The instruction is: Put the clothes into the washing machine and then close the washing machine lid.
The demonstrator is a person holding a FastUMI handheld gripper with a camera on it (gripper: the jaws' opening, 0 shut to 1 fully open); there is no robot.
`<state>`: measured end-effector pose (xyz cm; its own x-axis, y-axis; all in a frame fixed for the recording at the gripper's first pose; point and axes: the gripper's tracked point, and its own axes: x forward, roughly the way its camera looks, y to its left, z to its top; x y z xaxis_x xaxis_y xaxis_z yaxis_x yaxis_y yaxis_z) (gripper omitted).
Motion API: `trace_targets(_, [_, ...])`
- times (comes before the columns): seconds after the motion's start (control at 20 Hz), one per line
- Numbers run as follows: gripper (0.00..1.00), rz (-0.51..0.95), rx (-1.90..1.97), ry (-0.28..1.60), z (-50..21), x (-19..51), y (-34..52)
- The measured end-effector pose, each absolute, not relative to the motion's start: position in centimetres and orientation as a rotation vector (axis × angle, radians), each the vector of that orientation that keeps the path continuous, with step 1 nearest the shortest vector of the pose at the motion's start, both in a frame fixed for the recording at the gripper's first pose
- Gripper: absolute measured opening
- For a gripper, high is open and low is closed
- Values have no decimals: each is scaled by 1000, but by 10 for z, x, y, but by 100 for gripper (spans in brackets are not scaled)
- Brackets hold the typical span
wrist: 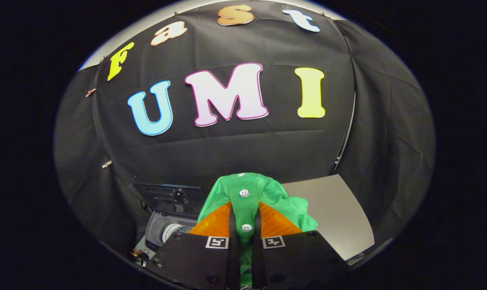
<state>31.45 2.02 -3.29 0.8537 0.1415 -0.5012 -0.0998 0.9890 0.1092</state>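
Observation:
A green garment point(263, 193) with white buttons is bunched up between my fingers and spills out above and to the right of them. My gripper point(244, 209) is shut on the green garment, both fingers pressing on its button strip. The garment hangs lifted above the table. Left of the fingers and lower down stands the small washing machine point(168, 225), its dark lid point(166, 196) raised and its pale drum opening partly in sight. The fingers and the cloth hide the machine's right part.
A grey table top point(336, 217) stretches to the right beyond the fingers, ending at an edge near the black cloth wall. Black cloth hangs behind and on both sides.

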Motion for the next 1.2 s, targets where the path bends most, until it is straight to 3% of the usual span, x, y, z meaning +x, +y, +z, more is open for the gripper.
trace_targets(0.55, [16,298,86,539,-27,294,178])
trace_targets(1.2, [16,331,132,649,-127,296,309])
